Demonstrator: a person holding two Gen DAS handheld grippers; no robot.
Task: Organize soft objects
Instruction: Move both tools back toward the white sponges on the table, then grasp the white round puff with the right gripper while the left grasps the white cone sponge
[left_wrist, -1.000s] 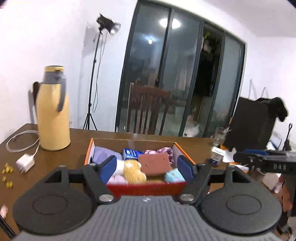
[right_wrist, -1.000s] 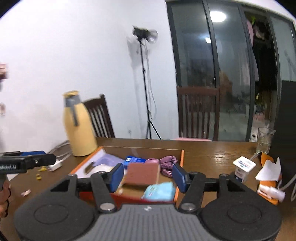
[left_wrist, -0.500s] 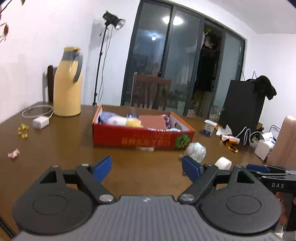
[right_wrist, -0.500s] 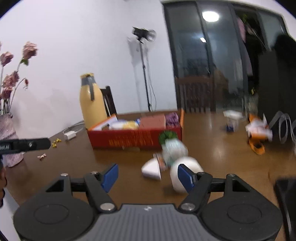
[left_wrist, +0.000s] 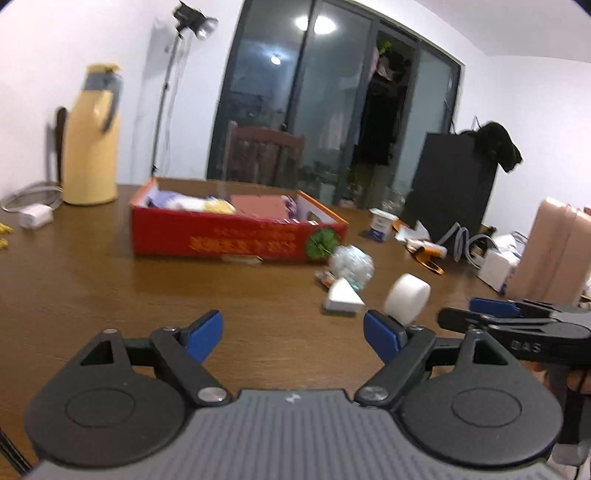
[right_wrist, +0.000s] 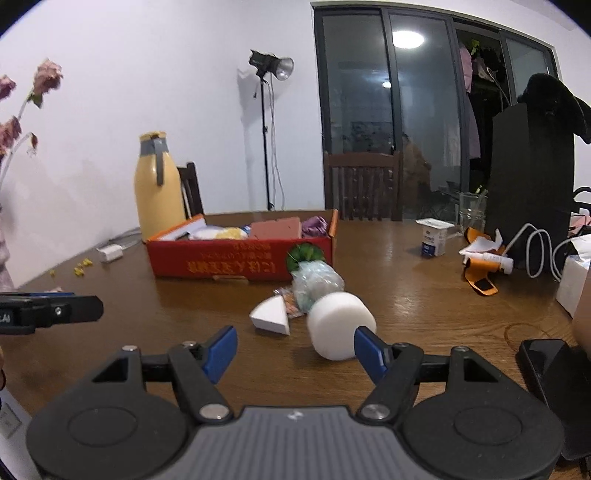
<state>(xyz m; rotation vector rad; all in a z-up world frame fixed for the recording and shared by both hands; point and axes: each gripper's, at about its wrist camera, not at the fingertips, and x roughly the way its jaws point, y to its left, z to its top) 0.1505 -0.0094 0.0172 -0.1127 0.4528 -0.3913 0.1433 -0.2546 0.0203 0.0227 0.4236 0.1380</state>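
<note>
A red cardboard box (left_wrist: 229, 236) (right_wrist: 236, 258) holds several soft items, among them a brown sponge (right_wrist: 276, 227) and a yellow puff (left_wrist: 218, 206). In front of it on the table lie a white foam cylinder (right_wrist: 338, 326) (left_wrist: 407, 303), a white foam wedge (right_wrist: 270, 316) (left_wrist: 342, 298) and a clear bag of pale balls (right_wrist: 314, 282) (left_wrist: 351, 263). My left gripper (left_wrist: 293, 334) is open and empty, low over the table. My right gripper (right_wrist: 295, 349) is open and empty, its right finger just in front of the cylinder.
A yellow thermos (left_wrist: 92, 136) (right_wrist: 158, 184) stands at the back left beside a white charger (left_wrist: 35, 216). A yogurt cup (right_wrist: 432, 236), a glass (right_wrist: 471, 210), orange wrappers (right_wrist: 480, 266), cables and a black phone (right_wrist: 550, 365) lie to the right.
Both grippers have drawn back from over the box and dropped low to the table. The foam pieces in front of the box have come into close view.
</note>
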